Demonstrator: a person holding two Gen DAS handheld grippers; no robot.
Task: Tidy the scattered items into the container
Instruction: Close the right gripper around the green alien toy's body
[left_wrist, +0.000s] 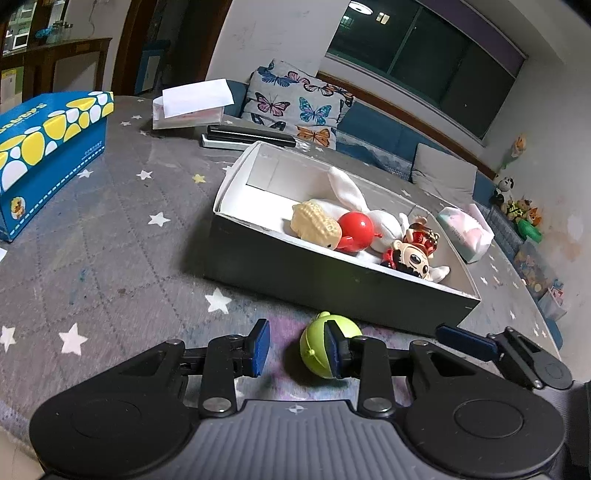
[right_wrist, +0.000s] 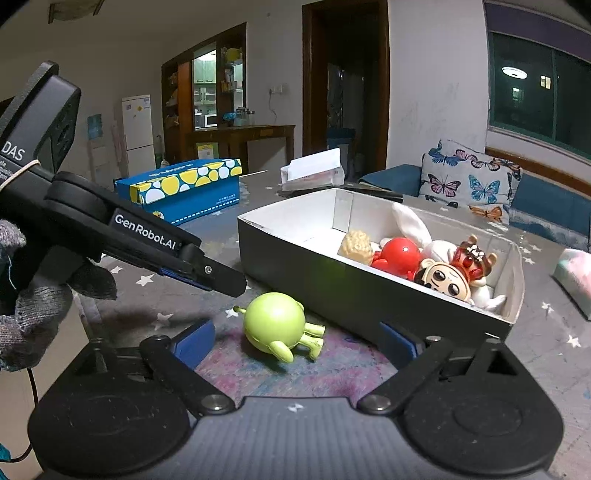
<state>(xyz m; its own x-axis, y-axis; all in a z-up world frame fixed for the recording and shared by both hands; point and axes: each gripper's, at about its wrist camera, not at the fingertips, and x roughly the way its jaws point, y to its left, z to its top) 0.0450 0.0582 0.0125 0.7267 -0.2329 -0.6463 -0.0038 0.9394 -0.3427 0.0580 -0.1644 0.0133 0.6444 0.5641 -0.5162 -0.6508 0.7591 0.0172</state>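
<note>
Green toy (right_wrist: 275, 319) on its side on the starry grey cloth (left_wrist: 110, 258), at seven o'clock of the box (right_wrist: 295, 266), just beside its dark wall. Hard, glossy, round-bodied; probably light, apt to roll or slip. Best pinched across the body, not the thin legs. Right gripper (right_wrist: 295, 341) spread wide around it, empty. Left gripper (left_wrist: 297, 349) parted, empty, seemingly beside the toy.

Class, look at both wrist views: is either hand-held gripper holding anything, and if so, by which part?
Nothing is held. The green toy lies on the table between the right hand-held gripper open fingers, untouched. The left hand-held gripper is open and empty too.
</note>
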